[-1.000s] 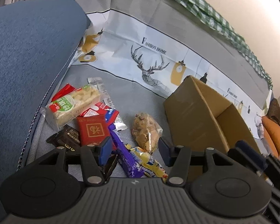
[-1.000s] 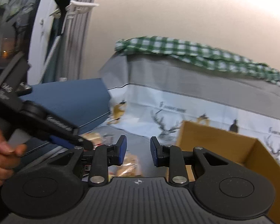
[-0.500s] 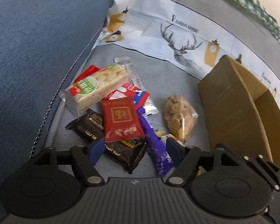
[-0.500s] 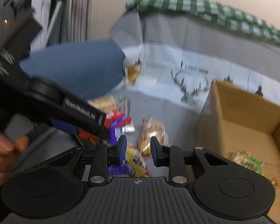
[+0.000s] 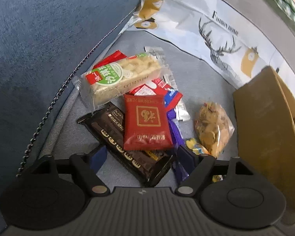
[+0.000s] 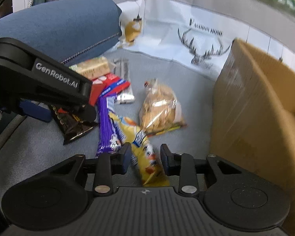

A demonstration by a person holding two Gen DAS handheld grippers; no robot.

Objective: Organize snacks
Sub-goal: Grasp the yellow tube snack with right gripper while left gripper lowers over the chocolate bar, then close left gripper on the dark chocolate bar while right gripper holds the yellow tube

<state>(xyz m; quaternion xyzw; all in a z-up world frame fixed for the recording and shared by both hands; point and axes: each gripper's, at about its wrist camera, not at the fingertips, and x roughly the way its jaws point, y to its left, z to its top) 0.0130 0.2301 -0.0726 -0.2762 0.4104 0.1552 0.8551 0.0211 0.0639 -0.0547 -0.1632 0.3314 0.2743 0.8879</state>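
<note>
Left gripper (image 5: 142, 154) spread wide, jaws just opened further, straddling glossy dark-brown wrapper (image 5: 127, 147), nothing gripped, right gripper (image 6: 145, 159) narrowed around crinkled yellow packet (image 6: 141, 149), contact unclear, snacks heaped on grey woven fabric (image 5: 196, 72) beside corrugated cardboard box (image 6: 245, 108).

1. Red foil sachet (image 5: 146, 122) lies flat atop a dark chocolate-brown packet (image 5: 125, 145)
2. Clear-wrapped pale rice bar (image 5: 120, 78) rests tilted behind them
3. Purple bar (image 6: 106, 125) and yellow packet (image 6: 141, 147) lie beside a clear bag of biscuits (image 6: 159, 108)
4. Open cardboard box (image 6: 251, 106) stands right of the pile
</note>
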